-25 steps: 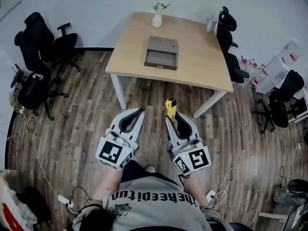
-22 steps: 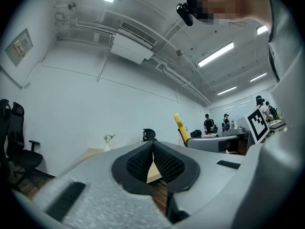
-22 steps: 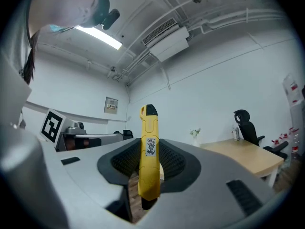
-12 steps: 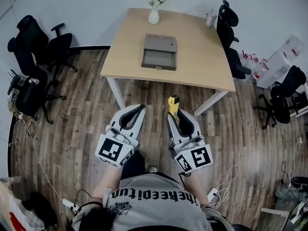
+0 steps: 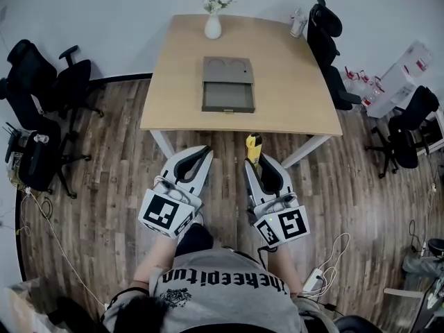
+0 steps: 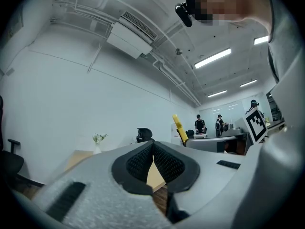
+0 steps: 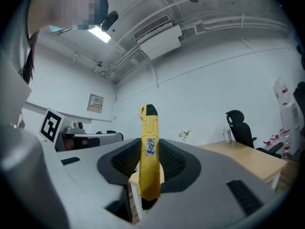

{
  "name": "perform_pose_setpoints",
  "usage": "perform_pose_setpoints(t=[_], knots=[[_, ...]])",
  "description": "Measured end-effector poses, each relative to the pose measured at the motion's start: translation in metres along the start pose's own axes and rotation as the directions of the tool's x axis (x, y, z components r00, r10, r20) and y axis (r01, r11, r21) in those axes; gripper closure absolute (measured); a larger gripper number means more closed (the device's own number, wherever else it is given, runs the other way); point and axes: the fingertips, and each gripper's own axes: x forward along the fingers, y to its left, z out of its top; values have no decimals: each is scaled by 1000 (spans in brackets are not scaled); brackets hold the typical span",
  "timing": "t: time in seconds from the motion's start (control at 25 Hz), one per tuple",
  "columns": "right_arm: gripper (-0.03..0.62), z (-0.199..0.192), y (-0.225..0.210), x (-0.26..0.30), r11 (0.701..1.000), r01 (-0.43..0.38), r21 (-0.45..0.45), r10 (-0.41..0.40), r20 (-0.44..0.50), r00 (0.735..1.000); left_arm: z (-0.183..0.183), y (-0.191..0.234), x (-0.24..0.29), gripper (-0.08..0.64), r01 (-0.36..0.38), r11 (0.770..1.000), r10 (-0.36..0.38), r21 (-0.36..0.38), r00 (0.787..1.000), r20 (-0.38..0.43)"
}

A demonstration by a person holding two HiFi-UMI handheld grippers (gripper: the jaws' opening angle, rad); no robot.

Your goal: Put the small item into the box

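Left tongs point(image 5: 202, 155): at lower centre of the head view; in the left gripper view point(image 6: 153, 145) we see the tips pressed together with nothing between them.
Right tongs point(image 5: 254, 164): just right of the left pair, pinching the small item.
Small item point(image 5: 254, 146): yellow and slim. In the right gripper view point(image 7: 148, 151) we see it upright between the pads, its dark-tipped end reaching past the tips; in the head view it lies over the wooden floor point(image 5: 125, 179), just below the surface's near edge.
Box point(image 5: 228, 85): open and grey-brown, at upper centre of the frame, in the middle of the surface.
Surface point(image 5: 291, 82): light wood; we see a white vase point(image 5: 213, 25) at its far edge.
Office chairs point(image 5: 41, 103): black, at the frame's left and right.
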Motion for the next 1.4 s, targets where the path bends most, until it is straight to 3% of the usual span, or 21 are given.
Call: perform_pose_setpoints(t=[0.6, 1.4], knots=[[471, -7, -3, 76, 996, 86, 3, -86, 22, 996, -3, 79, 27, 543, 73, 997, -73, 2, 997, 3], [471, -15, -8, 115, 989, 148, 2, -148, 17, 989, -14, 120, 46, 543, 138, 990, -138, -20, 990, 5]])
